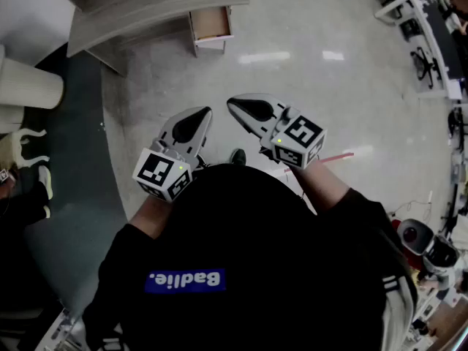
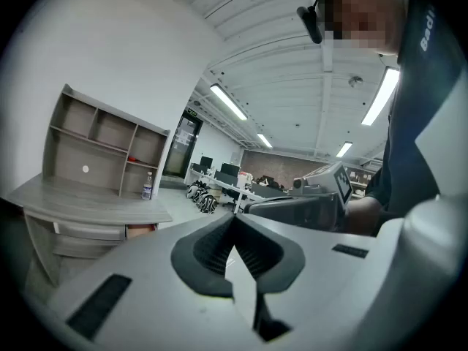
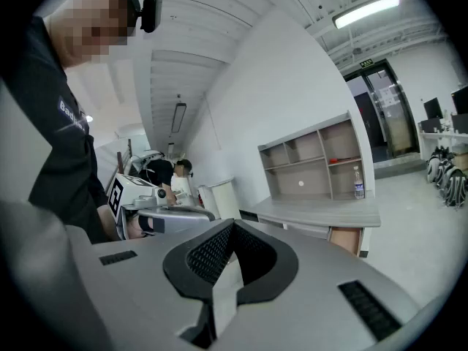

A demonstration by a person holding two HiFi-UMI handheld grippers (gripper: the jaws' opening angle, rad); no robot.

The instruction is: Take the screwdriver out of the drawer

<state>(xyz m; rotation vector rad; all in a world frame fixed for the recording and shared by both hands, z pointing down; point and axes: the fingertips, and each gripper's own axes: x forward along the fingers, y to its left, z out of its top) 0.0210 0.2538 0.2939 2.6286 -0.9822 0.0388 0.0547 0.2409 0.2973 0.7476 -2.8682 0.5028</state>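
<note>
Person stands on a pale glossy floor (image 1: pixel 307 86), both tongs held close in front of the chest, well apart from the furniture.

Left tongs (image 1: pixel 206 111): jaws shut tip to tip, nothing between them; ribbed pads meet at a point in the left gripper view (image 2: pixel 234 218).

Right tongs (image 1: pixel 231 102): jaws likewise pressed together and empty, confirmed in the right gripper view (image 3: pixel 232 225). The two tips sit near each other, not touching.

Grey wooden worktop (image 1: pixel 146 9) lies at the top of the head view. Drawer (image 1: pixel 210 22) beneath its edge stands pulled open, brown inside. Screwdriver cannot be made out; the drawer is too small and distant to show its contents.

Open shelf unit (image 3: pixel 314 159) stands on the worktop; a clear bottle (image 3: pixel 357 183) stands at its end.
</note>
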